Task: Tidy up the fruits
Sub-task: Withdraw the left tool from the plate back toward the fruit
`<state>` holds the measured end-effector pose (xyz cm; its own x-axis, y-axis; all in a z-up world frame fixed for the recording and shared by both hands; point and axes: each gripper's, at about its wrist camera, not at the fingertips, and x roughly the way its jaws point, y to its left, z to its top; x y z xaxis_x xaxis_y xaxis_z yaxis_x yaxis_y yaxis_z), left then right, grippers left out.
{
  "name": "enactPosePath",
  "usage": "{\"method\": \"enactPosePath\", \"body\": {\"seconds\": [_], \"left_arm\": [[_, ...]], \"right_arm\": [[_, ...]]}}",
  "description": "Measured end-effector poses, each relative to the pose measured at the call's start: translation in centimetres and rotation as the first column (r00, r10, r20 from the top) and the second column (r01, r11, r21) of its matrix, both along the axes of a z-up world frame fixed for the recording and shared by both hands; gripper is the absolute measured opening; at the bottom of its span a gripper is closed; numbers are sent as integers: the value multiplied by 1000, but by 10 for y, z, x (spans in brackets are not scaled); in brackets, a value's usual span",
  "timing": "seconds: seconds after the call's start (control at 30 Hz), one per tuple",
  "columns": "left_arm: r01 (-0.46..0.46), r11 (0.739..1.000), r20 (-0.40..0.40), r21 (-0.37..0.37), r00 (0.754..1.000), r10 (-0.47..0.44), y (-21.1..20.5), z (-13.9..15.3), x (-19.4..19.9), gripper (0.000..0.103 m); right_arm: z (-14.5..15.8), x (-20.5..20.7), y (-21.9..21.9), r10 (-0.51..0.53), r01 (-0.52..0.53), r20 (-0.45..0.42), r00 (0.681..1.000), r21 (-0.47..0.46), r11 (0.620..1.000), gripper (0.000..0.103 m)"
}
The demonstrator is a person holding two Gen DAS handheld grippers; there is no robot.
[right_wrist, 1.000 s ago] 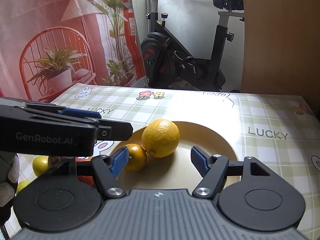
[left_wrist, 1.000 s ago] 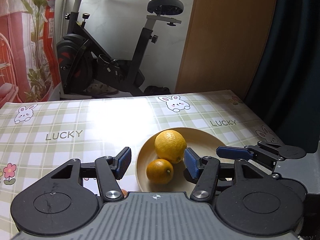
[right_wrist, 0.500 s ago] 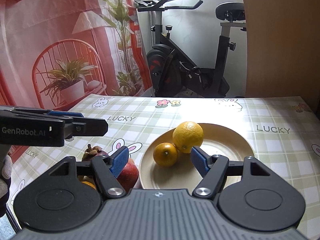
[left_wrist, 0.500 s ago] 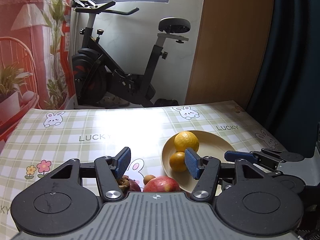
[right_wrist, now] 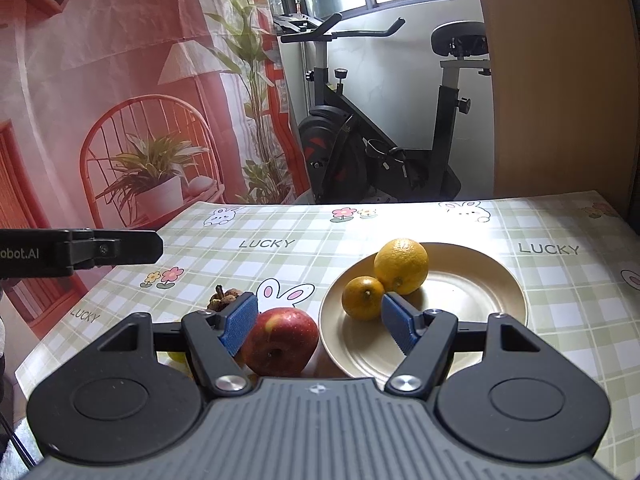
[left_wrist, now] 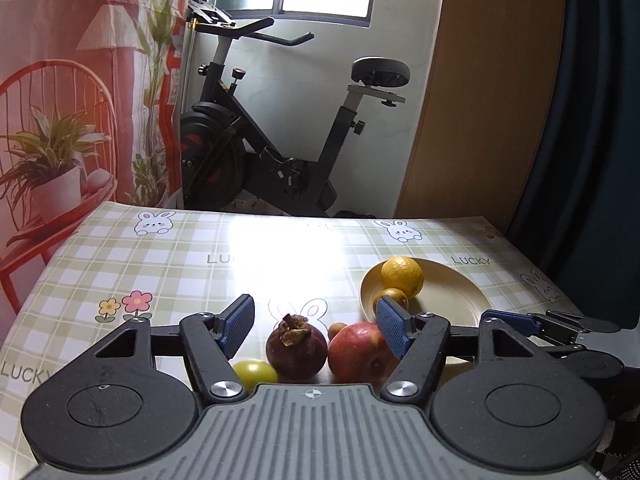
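Observation:
A beige plate (left_wrist: 456, 296) (right_wrist: 500, 292) carries a large yellow orange (left_wrist: 402, 276) (right_wrist: 401, 266) and a small orange (left_wrist: 394, 298) (right_wrist: 362, 298). Left of it on the checked cloth lie a red apple (left_wrist: 360, 354) (right_wrist: 280, 340), a dark mangosteen (left_wrist: 296, 350) (right_wrist: 224, 302), a yellow-green fruit (left_wrist: 254, 372) and a small orange-brown fruit (left_wrist: 337, 330). My left gripper (left_wrist: 314, 312) hovers above the loose fruits, its jaws opening, nothing gripped. My right gripper (right_wrist: 319, 306) is open over the gap between apple and plate, holding nothing.
An exercise bike (left_wrist: 280, 152) stands beyond the table's far edge. A wooden panel (left_wrist: 480, 100) and a dark curtain (left_wrist: 592, 120) close the right side, and a red printed backdrop (right_wrist: 120, 100) the left. The table's left edge (right_wrist: 48, 340) is near.
Both grippers drew back from the plate and rose a little. The apple, mangosteen and small fruits came into view. The left jaws spread wider.

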<state>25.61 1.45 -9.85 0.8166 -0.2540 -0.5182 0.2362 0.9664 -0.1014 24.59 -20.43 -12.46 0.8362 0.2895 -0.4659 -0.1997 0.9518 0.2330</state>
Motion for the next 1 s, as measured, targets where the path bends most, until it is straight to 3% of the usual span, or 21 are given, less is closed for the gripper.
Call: {"method": "enactPosePath", "body": {"seconds": [0.3,0.5,0.63,1.0], "left_arm": [[-36,999,-59,-39,998,33,19,-21,-9,69],[-29,999,-77,-33,997,26,17,-30,-13,69],[-19,1000,-76,-25,997,17,13,-32,-13,69],[-62,997,-93,-48,994,57,29,-34,-6,68]], "right_arm": [[-21,-21,3,-5,5,-41,999,-1,1000,71],[-33,-26,13,21,-24,-55,998,-50,998,71],[-39,-27,17,42,-46,-53,998,-71,996,63],[-50,-24,12,43,-48,-76,996,-59,997,58]]}}
